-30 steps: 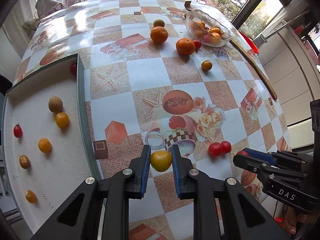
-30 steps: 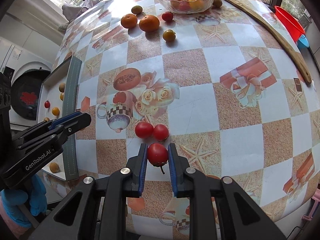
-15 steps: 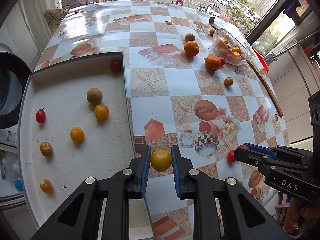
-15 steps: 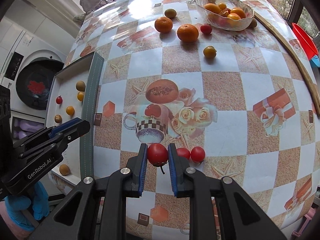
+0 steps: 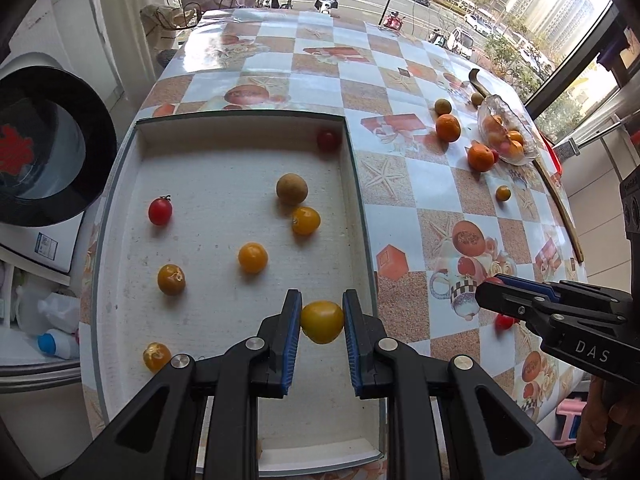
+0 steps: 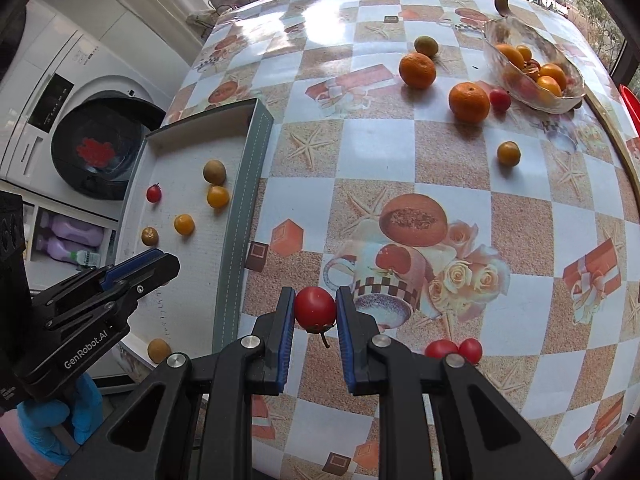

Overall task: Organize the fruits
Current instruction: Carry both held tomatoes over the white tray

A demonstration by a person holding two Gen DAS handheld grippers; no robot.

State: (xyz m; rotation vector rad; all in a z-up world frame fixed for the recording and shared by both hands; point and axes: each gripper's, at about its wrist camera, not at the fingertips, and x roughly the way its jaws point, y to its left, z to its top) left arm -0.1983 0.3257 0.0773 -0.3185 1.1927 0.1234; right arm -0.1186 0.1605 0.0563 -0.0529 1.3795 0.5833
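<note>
My left claw (image 5: 321, 322) is clamped on a yellow tomato (image 5: 322, 321), low in the middle of its view. Behind the tomato the picture shows the white floor of the tray (image 5: 224, 184), so I judge the drop is straight down from here. My right claw (image 6: 315, 310) pinches a red tomato (image 6: 315, 307) with its stem hanging down, low centre in its view, but behind it lies tablecloth (image 6: 380, 152). The tray's grey-green wall (image 6: 240, 216) stands to the left of it, so that hand has the longer way to go, leftward over the wall.

The yellow tomato is smooth, glossy and slightly pointed at the bottom. The red one is round and shiny.

Farther up the left view, six small fruits lie scattered in the tray, well apart. In the right view two red tomatoes (image 6: 454, 350) sit touching just right of my claw, and oranges (image 6: 469, 97) and a glass bowl (image 6: 568, 60) are at upper right.
</note>
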